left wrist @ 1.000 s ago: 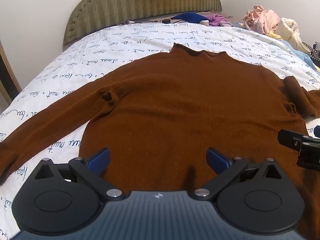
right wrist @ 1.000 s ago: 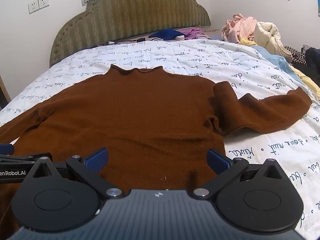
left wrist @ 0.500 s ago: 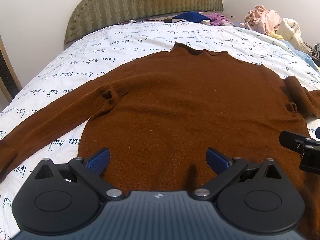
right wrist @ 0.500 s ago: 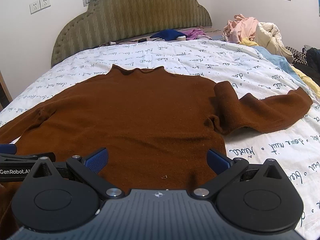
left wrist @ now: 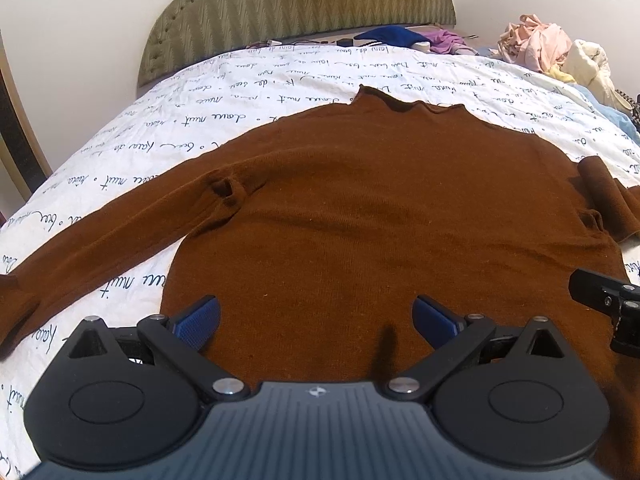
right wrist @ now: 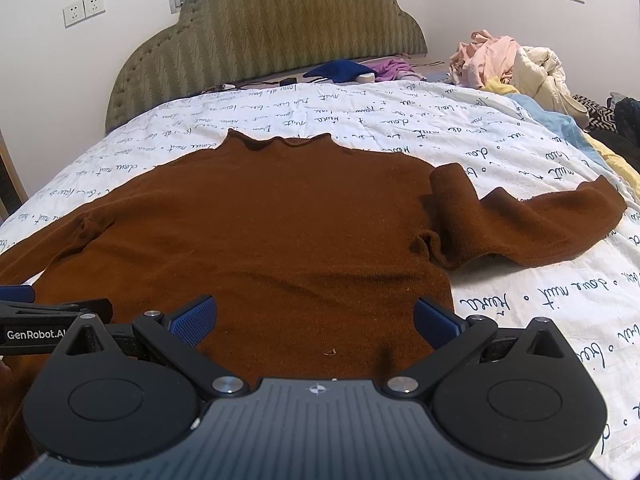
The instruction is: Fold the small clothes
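A brown long-sleeved sweater [left wrist: 380, 208] lies flat on the bed, collar toward the headboard. Its left sleeve [left wrist: 100, 248] stretches out straight. Its right sleeve [right wrist: 532, 220] is bent at the shoulder and lies to the right. My left gripper [left wrist: 316, 316] hovers open over the hem's left part, blue pads wide apart and empty. My right gripper [right wrist: 316, 316] stands open over the hem's right part, also empty. In the left wrist view the right gripper's [left wrist: 604, 300] black tip shows at the right edge; in the right wrist view the left gripper [right wrist: 48, 312] shows at the left edge.
The white bedsheet [right wrist: 520, 300] with dark script covers the bed. A green padded headboard [right wrist: 272, 28] stands at the back. A heap of pink and cream clothes [right wrist: 508, 64] lies at the far right, and blue and purple garments [right wrist: 352, 72] lie near the headboard.
Both grippers have drawn back slightly and risen, so the sweater looks a little farther off. The sweater itself has not moved and both grippers stay open.
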`<state>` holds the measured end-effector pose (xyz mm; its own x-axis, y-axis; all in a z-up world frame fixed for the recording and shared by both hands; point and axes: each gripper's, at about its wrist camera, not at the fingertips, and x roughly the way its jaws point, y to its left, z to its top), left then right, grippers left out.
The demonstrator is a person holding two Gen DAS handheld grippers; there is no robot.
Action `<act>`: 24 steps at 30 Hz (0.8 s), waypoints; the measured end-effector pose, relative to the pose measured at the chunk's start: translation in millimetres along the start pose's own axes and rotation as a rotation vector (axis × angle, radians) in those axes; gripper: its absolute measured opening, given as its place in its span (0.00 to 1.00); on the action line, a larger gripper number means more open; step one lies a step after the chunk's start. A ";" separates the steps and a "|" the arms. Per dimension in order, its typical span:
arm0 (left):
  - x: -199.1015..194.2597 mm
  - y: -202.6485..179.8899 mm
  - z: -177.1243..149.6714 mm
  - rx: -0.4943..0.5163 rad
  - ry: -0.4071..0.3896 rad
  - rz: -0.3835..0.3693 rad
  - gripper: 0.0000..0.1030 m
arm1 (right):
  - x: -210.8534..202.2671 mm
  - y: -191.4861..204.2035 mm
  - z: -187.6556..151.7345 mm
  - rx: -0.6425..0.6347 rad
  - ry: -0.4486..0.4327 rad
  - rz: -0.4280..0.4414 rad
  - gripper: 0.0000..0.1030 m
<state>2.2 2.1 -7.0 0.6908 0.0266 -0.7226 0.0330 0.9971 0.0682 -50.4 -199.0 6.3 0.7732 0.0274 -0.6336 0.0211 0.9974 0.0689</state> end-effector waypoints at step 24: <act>1.6 -5.5 -1.3 0.027 0.001 0.022 1.00 | -1.1 -1.3 -2.3 0.010 0.000 0.002 1.00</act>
<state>2.2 -3.2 -9.4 0.6906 0.0483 -0.7217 0.0375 0.9940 0.1024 -52.8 -200.2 5.2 0.7734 0.0293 -0.6332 0.0259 0.9966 0.0778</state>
